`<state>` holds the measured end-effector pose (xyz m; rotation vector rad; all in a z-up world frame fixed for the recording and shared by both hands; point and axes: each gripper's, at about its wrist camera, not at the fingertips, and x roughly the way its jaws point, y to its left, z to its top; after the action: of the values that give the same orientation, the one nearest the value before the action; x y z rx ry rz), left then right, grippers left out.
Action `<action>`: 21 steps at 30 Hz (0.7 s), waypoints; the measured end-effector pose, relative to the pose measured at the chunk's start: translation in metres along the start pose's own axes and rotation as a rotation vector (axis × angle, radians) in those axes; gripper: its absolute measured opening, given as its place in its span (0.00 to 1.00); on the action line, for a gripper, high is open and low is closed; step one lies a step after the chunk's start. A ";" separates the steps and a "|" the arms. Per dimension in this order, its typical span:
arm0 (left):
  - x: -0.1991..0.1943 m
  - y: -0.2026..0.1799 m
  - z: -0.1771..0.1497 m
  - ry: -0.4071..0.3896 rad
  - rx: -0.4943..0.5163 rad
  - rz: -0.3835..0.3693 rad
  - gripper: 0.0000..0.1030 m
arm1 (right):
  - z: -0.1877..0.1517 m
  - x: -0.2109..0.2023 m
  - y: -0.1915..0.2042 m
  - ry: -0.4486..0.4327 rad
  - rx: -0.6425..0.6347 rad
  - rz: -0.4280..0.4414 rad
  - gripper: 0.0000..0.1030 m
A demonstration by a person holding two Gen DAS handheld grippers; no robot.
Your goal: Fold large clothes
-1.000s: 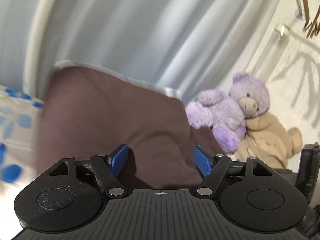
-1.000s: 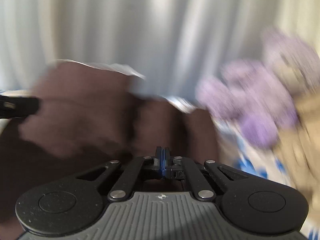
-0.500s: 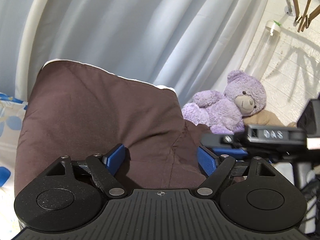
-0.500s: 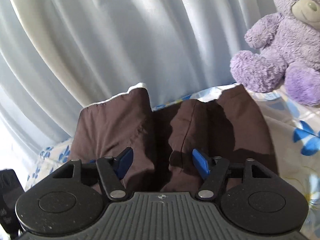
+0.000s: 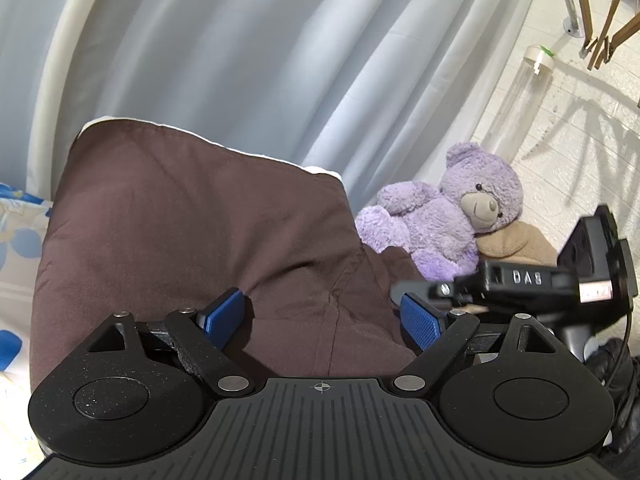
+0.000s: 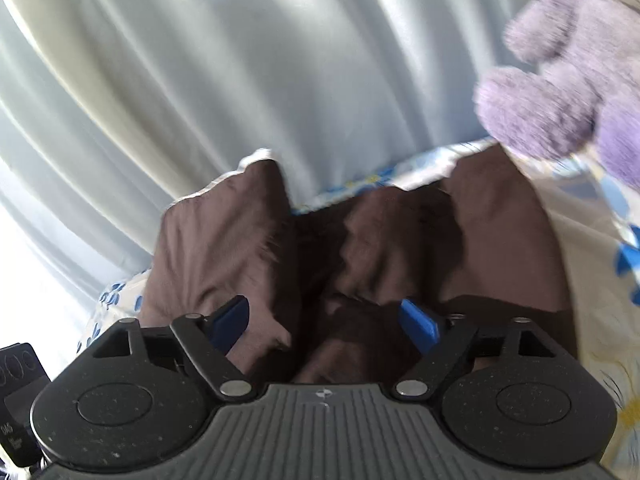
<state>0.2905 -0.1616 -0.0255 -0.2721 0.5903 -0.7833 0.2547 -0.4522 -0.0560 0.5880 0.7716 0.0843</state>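
Note:
A large dark brown garment point(image 5: 192, 232) with a thin white edge lies on a floral bed sheet point(image 5: 20, 232). It also shows in the right wrist view point(image 6: 360, 248), bunched into folds. My left gripper point(image 5: 322, 316) is open and empty, its blue fingers just above the cloth. My right gripper point(image 6: 324, 320) is open and empty over the garment's rumpled middle. The right gripper's black body point(image 5: 532, 280) shows at the right of the left wrist view.
A pale grey curtain point(image 5: 260, 60) hangs behind the bed. A purple teddy bear point(image 5: 452, 216) leans on a tan plush toy point(image 5: 516, 240) beside the garment; the bear also shows blurred in the right wrist view point(image 6: 560, 92). Wooden hangers point(image 5: 600, 20) hang on a rack at the far right.
My right gripper opened and let go of the brown cloth, then swung right and tilted; its view is blurred again. My left gripper stayed open and barely moved.

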 end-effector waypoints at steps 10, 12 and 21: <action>0.003 -0.007 -0.003 0.005 0.053 0.009 0.92 | 0.036 0.031 0.055 -0.026 -0.131 0.062 0.74; 0.000 -0.006 -0.004 0.007 0.046 0.005 0.93 | 0.044 0.056 0.061 0.025 -0.145 0.016 0.70; -0.075 0.043 0.012 -0.125 -0.021 0.356 0.95 | 0.008 0.040 0.073 -0.108 -0.353 -0.088 0.13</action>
<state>0.2809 -0.0775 -0.0046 -0.2257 0.5106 -0.4133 0.2991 -0.3837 -0.0385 0.2213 0.6576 0.1038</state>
